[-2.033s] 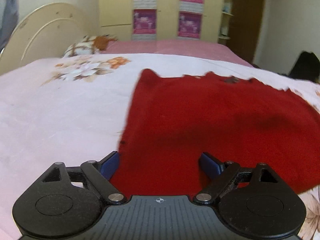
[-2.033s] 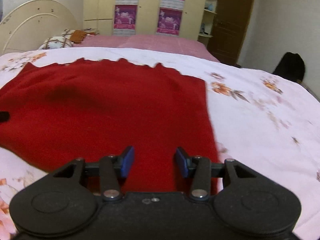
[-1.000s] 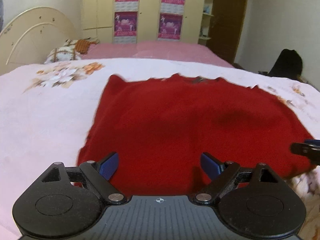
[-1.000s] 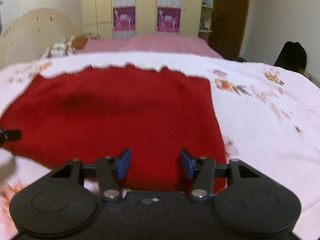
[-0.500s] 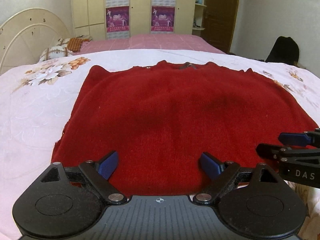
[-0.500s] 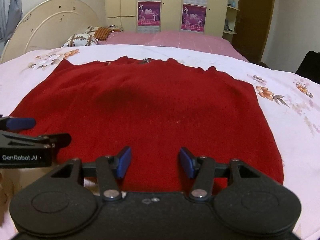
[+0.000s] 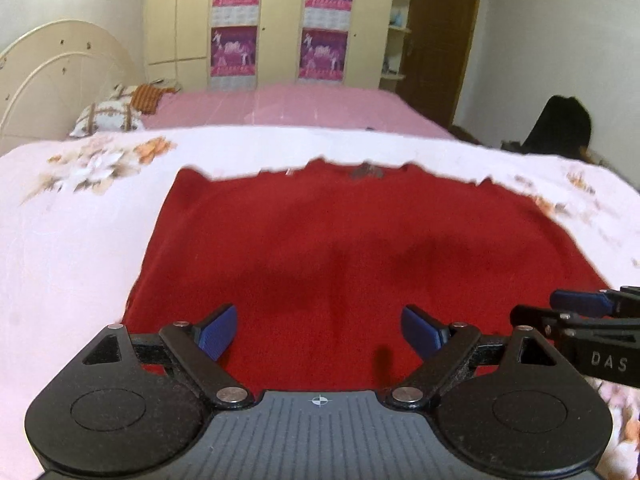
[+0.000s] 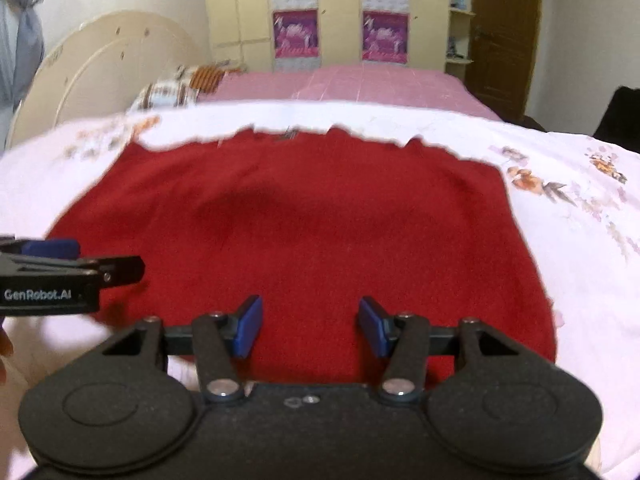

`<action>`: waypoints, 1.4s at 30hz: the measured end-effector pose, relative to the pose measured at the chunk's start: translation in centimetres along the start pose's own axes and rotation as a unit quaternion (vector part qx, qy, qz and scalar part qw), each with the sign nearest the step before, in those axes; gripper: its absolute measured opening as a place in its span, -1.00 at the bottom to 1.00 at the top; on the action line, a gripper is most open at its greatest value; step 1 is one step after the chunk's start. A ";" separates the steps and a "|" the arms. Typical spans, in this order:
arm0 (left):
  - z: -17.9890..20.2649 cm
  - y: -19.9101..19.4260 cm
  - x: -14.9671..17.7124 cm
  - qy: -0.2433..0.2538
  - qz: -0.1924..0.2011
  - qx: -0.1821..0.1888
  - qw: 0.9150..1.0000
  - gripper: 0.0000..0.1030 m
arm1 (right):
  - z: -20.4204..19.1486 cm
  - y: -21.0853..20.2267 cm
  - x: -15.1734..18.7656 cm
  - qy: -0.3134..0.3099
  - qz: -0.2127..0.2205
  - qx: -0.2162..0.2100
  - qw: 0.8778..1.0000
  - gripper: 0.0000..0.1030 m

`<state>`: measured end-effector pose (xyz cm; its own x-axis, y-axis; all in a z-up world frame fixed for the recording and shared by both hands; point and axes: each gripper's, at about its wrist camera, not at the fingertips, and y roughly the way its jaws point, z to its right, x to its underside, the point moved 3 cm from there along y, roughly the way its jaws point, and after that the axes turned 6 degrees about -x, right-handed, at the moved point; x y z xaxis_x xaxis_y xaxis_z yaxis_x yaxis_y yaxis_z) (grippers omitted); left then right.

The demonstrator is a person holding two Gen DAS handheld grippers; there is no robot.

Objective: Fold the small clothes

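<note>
Left wrist view: the left gripper (image 7: 318,332) hangs over the near edge of the red garment (image 7: 344,256), its blue pads (image 7: 218,330) wide apart and holding nothing. The garment lies spread flat on the pale floral bedsheet (image 7: 80,240), its wavy far edge toward the wardrobe (image 7: 276,20), with a small dark tag or trim at the middle of that edge. The right gripper (image 7: 580,312) reaches in from the right, level with the garment's near right corner.

Right wrist view: the right gripper (image 8: 310,326) is also over the near hem, jaws spread to a middling gap and empty. The left gripper (image 8: 80,264) shows at the left margin by the garment's near left corner. The picture is slightly blurred, so fine fabric detail cannot be read.

The garment looks like a soft, thick knit or fleece: light, limp, not fragile, and likely to grip the sheet rather than slide. It should drape and sag when lifted, so a pinch at one point would bunch it. The sensible holds appear to be the two near corners, one per gripper, pinching the hem edge with a little sheet clearance, then carrying both toward the far edge together.
</note>
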<state>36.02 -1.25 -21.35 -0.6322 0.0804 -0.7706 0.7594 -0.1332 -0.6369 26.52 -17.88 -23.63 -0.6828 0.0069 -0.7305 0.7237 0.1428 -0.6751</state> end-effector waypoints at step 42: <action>-3.6 10.1 -4.3 -0.021 -0.012 -0.094 0.995 0.71 | 2.0 8.4 -5.3 -0.011 0.015 0.036 0.999 -0.04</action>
<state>47.00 0.64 -24.57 -0.6527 0.0396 -0.7566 0.7574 0.0552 -0.6506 36.41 -18.69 -25.69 -0.6590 -0.0112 -0.7521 0.7497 0.0704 -0.6580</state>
